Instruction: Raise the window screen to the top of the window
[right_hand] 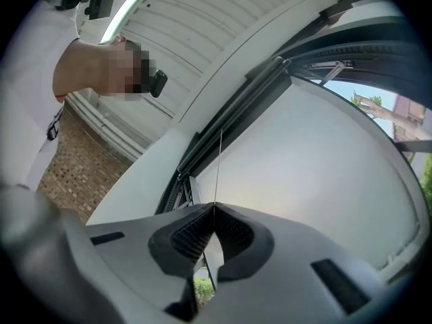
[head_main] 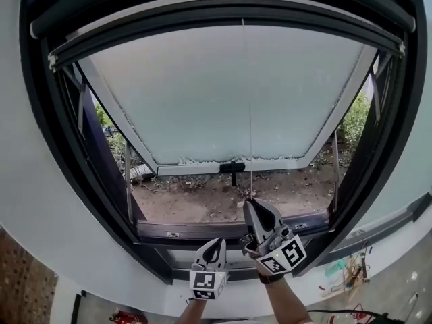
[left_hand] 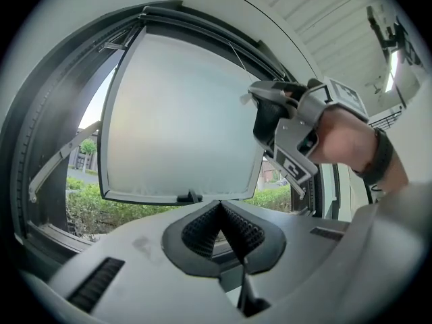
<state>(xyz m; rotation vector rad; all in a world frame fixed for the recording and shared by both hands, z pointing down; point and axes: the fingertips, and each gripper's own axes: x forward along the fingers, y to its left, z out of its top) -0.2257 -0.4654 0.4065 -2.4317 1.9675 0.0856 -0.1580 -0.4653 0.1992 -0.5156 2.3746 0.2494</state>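
A thin pull cord (head_main: 248,113) runs straight down from the dark screen rail (head_main: 223,9) at the top of the window frame. My right gripper (head_main: 251,202) is tilted upward in front of the lower sill and is shut on the cord's lower end; in the right gripper view the cord (right_hand: 219,167) rises from the pressed pads (right_hand: 215,206) to the rail (right_hand: 229,113). My left gripper (head_main: 214,243) is lower and to the left, shut with nothing in it, jaws (left_hand: 220,204) pointing level at the window. The right gripper (left_hand: 260,96) shows up and to the right in the left gripper view.
The frosted glass sash (head_main: 223,93) is swung outward on side stays, with a black handle (head_main: 232,168) on its lower edge. Bare soil and bushes (head_main: 202,194) lie outside. The dark window frame (head_main: 101,160) surrounds the opening. A red object (head_main: 125,316) stands on the floor at lower left.
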